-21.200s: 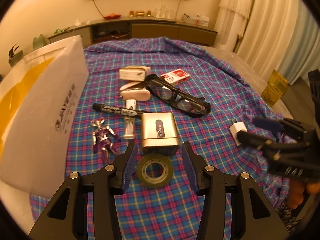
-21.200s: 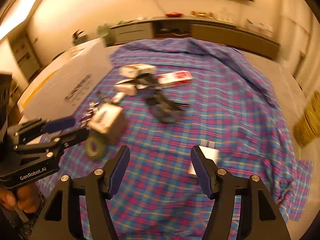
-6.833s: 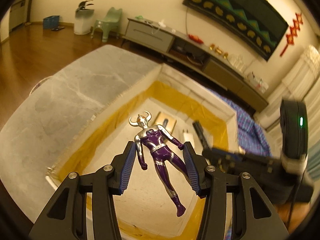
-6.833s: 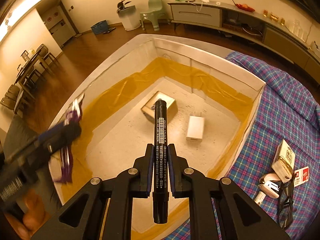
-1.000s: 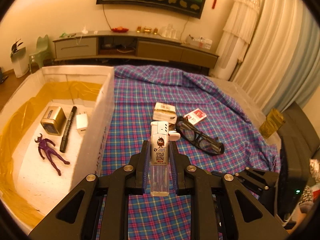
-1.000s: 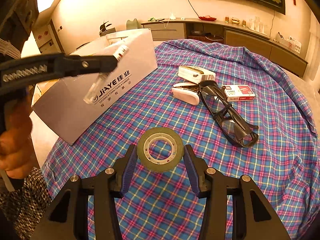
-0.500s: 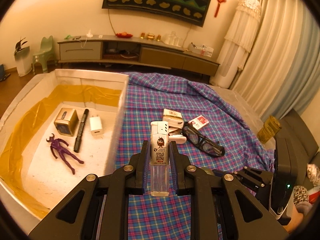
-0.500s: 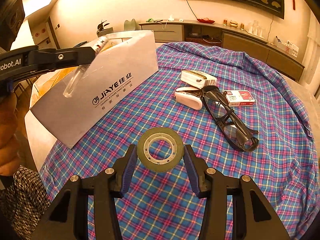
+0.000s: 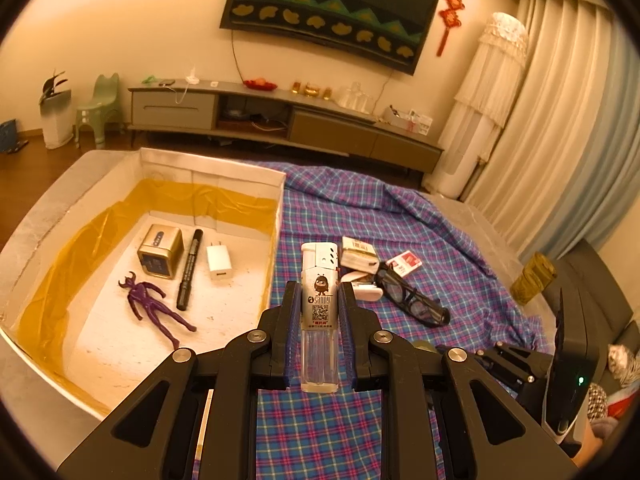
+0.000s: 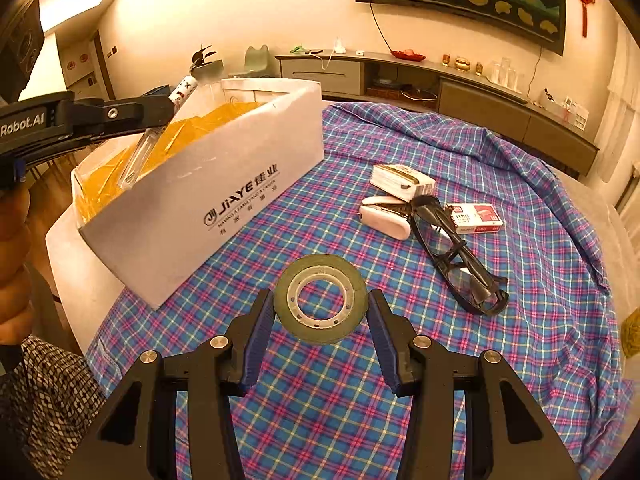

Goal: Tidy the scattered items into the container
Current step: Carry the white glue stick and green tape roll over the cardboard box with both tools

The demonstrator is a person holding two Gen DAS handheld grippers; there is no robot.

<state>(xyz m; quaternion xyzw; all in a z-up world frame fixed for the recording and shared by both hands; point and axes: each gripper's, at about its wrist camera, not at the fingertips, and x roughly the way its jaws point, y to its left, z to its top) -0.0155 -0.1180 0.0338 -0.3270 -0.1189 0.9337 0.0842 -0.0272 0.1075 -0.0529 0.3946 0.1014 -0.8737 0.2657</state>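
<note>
1. Above the plaid cloth (image 9: 328, 432) beside the white box (image 9: 276, 216), we see our left gripper (image 9: 319, 344) clamping a clear-bodied lighter (image 9: 319, 320) with a white cap.
2. Our right gripper (image 10: 320, 336) pinches an olive tape roll (image 10: 320, 298), its core white.

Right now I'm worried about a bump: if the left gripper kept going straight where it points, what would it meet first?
Probably the stapler and card box on the plaid cloth, just beyond the held lighter; depth is unclear.

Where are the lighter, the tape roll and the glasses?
lighter (image 9: 319, 308), left wrist view, on its printed label.
tape roll (image 10: 320, 266), right wrist view, on its far rim.
glasses (image 10: 460, 256), right wrist view, on the frame.
</note>
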